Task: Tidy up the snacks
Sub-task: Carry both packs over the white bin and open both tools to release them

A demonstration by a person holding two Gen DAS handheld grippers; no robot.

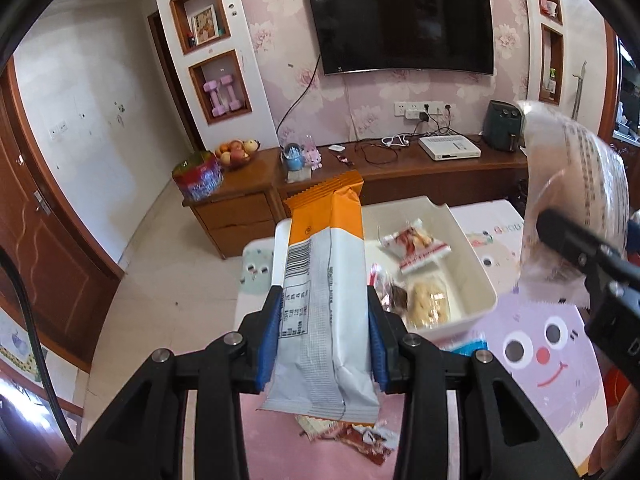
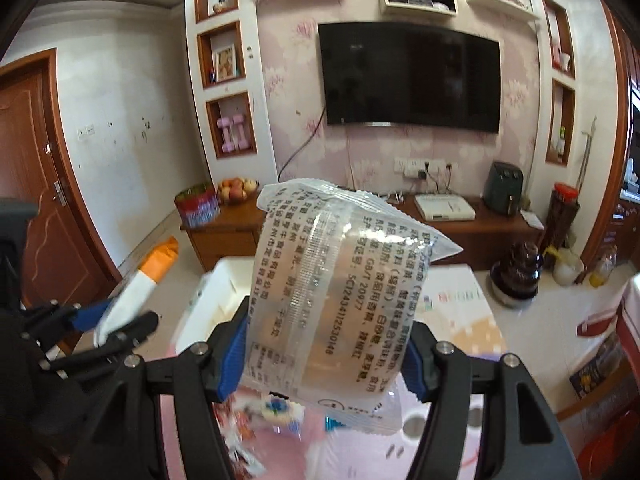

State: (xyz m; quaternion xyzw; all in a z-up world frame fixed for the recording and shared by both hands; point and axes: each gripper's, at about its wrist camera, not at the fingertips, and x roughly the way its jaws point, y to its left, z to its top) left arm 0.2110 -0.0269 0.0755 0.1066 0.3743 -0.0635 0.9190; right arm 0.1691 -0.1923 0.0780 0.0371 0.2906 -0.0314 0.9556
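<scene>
A living room with a wall TV (image 1: 400, 20) and a low wooden cabinet lies behind a worktop (image 1: 552, 344) covered by a pink cartoon mat. In the left wrist view the left gripper (image 1: 324, 344) is clamped on a long orange-and-white bar (image 1: 320, 280) by its side edges, held in the air with its orange end reaching over the near rim of the white bin (image 1: 472, 312). The bin already holds a red-and-white packet (image 1: 416, 248) and two cookie packs, and a torn wrapper (image 1: 360, 440) lies on the mat under the bar. The pads pinch only the lower part of the wrapper, so the slick film could slide or the bar could swing and catch the rim on release, landing outside. The right gripper's black finger shows at the right edge, near the bin; both hands heading there at once could collide. In the right wrist view the right gripper (image 2: 324, 360) grips a clear puffy pack (image 2: 332, 292) across its middle, above the worktop with the bin just behind. The air-filled film can squash or slip sideways, and it hides most of the bin, so a drop here could miss. More loose snacks lie blurred on the mat below, easy to knock.
</scene>
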